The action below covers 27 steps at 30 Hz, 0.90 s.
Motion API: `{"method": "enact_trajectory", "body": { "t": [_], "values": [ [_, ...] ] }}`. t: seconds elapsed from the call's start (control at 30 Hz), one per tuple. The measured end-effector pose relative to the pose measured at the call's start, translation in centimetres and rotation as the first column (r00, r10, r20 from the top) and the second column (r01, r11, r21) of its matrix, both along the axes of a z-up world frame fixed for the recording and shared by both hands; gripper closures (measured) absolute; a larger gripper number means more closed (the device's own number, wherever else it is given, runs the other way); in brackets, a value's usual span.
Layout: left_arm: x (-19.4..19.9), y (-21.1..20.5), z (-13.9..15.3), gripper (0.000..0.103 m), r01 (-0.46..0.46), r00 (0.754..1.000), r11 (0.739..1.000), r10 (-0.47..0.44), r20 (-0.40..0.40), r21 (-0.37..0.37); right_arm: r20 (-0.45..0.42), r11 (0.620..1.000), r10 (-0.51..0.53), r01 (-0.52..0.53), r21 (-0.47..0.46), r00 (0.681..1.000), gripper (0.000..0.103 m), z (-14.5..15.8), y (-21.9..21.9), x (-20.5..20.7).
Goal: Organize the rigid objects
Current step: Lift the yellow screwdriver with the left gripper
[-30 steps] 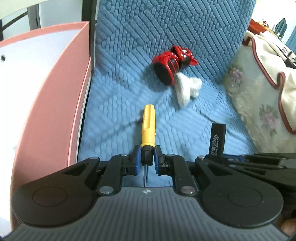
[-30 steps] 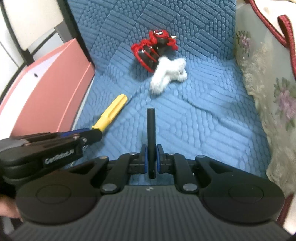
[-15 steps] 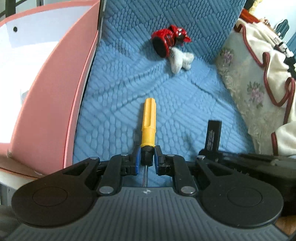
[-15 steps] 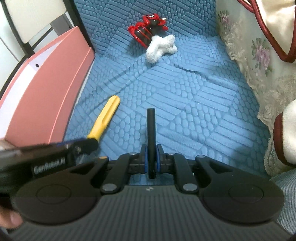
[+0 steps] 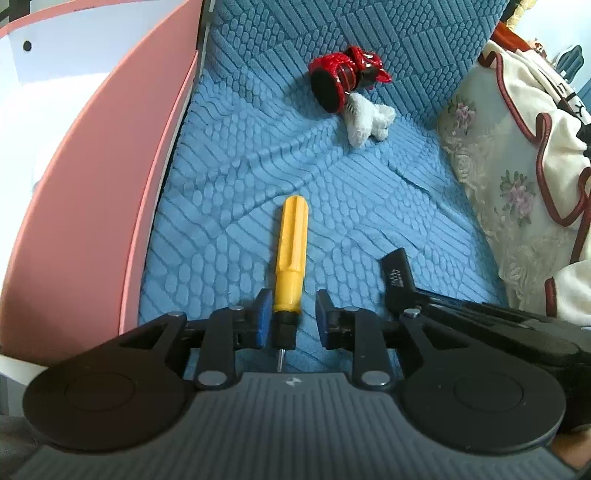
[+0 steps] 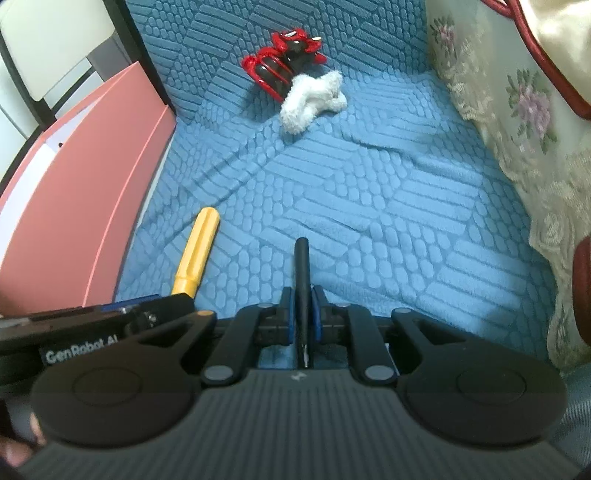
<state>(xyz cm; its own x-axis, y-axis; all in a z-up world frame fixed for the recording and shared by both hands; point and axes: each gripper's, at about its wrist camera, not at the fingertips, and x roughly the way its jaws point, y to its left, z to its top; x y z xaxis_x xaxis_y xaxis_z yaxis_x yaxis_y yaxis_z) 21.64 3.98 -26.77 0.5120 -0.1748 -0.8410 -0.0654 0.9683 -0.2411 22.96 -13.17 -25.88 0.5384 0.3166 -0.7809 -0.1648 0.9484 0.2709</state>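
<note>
A yellow-handled screwdriver [image 5: 290, 251] lies on the blue quilted seat [image 5: 369, 206], its black collar between the fingers of my left gripper [image 5: 290, 319], which is open with a gap on both sides. It also shows in the right wrist view [image 6: 197, 251]. My right gripper [image 6: 302, 306] is shut on a thin black flat object [image 6: 301, 273], seen edge-on; in the left wrist view it shows as a black slab [image 5: 397, 275]. A red and black toy [image 5: 341, 83] and a white plush toy [image 5: 365, 118] lie at the back of the seat.
A pink box [image 5: 92, 184] with a white inside stands along the left edge of the seat. A floral lace cloth [image 6: 517, 122] and cream bedding [image 5: 535, 110] border the right side. The seat's blue backrest [image 6: 332, 22] rises behind the toys.
My left gripper has opened and let go of the screwdriver, which now lies on the seat. Both grippers have drawn back from the toys. The right gripper still holds the black object.
</note>
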Motion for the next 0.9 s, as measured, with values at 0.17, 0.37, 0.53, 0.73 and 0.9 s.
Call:
{"method": "enact_trajectory", "body": {
  "t": [0.17, 0.37, 0.53, 0.73, 0.9],
  "values": [
    [0.4, -0.3, 0.0, 0.074, -0.002, 1.0, 1.0, 0.002, 0.013, 0.024, 0.028, 0.998, 0.027, -0.025, -0.065, 0.999, 0.09, 0.2, 0.8, -0.2],
    [1.1, -0.5, -0.5, 0.074, -0.017, 1.0, 0.999, 0.016, 0.014, 0.051, 0.034, 0.996, 0.023, -0.02, -0.083, 0.999, 0.09, 0.3, 0.8, -0.1],
    [2.0, -0.9, -1.2, 0.074, -0.028, 0.999, 0.996, 0.025, 0.031, 0.089, 0.033, 0.996, 0.022, -0.019, -0.085, 0.999, 0.09, 0.2, 0.9, -0.1],
    [1.9, -0.8, -1.2, 0.08, -0.052, 0.998, 0.993, 0.048, 0.038, 0.107, 0.031, 0.996, 0.029, -0.026, -0.085, 0.999, 0.09, 0.3, 1.1, 0.0],
    [1.3, -0.2, -0.3, 0.081, -0.074, 0.996, 0.995, 0.071, 0.049, 0.069, 0.041, 0.995, 0.042, -0.038, -0.092, 0.998, 0.09, 0.9, 1.0, -0.3]
  ]
}}
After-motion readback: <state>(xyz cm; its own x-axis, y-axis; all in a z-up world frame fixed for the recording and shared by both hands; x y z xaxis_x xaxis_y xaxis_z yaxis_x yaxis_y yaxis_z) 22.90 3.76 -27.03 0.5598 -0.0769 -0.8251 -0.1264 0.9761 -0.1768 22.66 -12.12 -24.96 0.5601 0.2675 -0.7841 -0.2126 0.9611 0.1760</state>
